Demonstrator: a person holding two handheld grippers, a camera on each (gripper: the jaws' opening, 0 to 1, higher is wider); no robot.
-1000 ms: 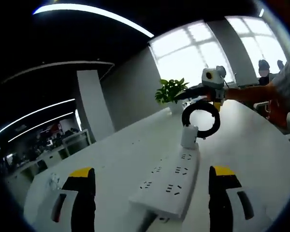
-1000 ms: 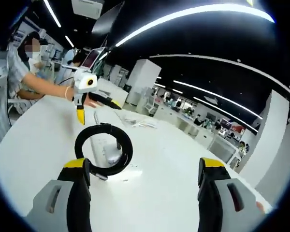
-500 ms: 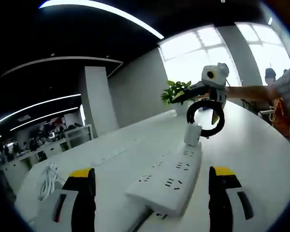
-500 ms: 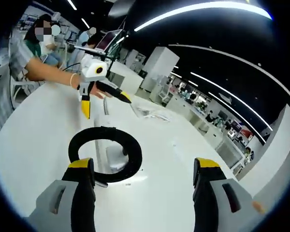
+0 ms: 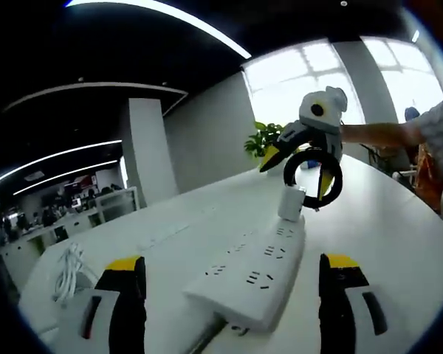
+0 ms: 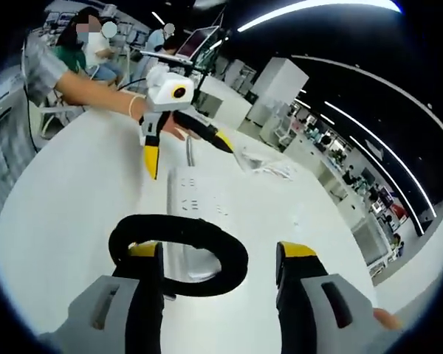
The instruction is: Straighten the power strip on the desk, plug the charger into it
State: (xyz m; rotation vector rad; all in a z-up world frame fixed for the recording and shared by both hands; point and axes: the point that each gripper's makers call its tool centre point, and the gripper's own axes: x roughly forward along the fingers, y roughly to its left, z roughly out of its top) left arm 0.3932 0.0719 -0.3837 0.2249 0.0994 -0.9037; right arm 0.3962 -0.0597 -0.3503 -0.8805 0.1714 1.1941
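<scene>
Left gripper, jaws spread and empty, faces the power strip lying askew on the desk; the charger stands at its far end. A nudge could topple that charger.

Right gripper, jaws apart, straddles the charger's coiled cable (likely to snag); bare desk either side.
</scene>
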